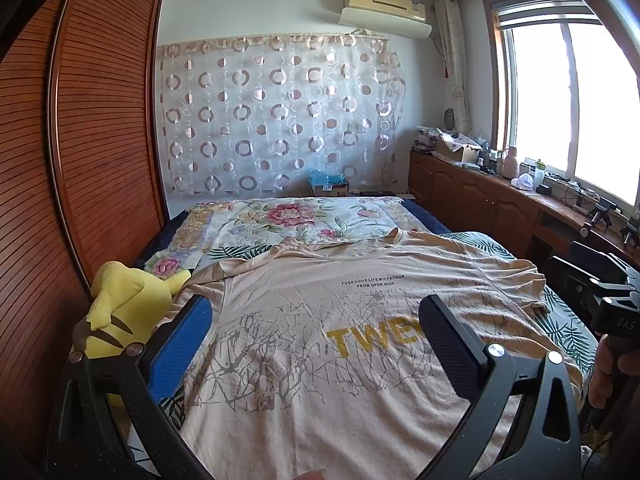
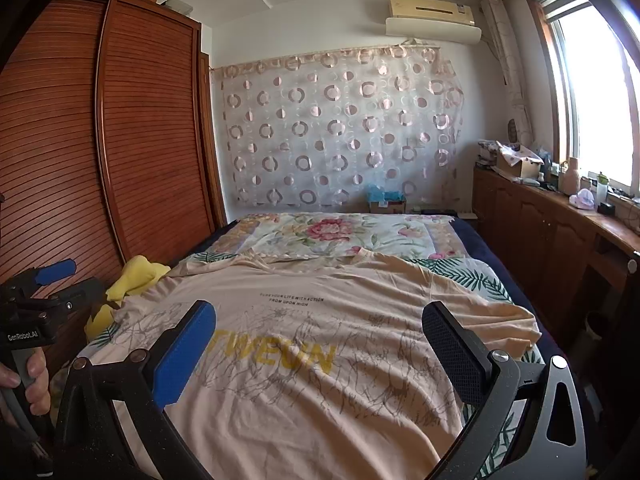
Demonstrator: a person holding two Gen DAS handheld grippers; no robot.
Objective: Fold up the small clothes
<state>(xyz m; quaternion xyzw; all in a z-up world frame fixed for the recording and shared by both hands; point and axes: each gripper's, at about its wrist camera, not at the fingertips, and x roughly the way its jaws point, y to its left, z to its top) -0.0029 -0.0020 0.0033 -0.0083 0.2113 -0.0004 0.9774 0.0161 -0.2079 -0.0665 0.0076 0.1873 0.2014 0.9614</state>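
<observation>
Sunlit from its window, the bedroom held a bed (image 1: 568, 332) with a peach cotton T-shirt printed in yellow letters (image 1: 320, 360) spread flat, right of a yellow plush toy (image 1: 120, 308). It looked light, limp, wrinkle-prone; the sleeve edges and hem corners seemed best to pinch. Left tongs (image 1: 316, 344) and right tongs (image 2: 320, 348) hovered above it, jaws wide apart, empty.

garment: peach T-shirt (image 1: 320, 320), yellow "TWE…" lettering, grey branch print
state: unfolded, lightly wrinkled
pose: spread flat, print up, collar far
place: on the bed (image 1: 288, 220)
</observation>
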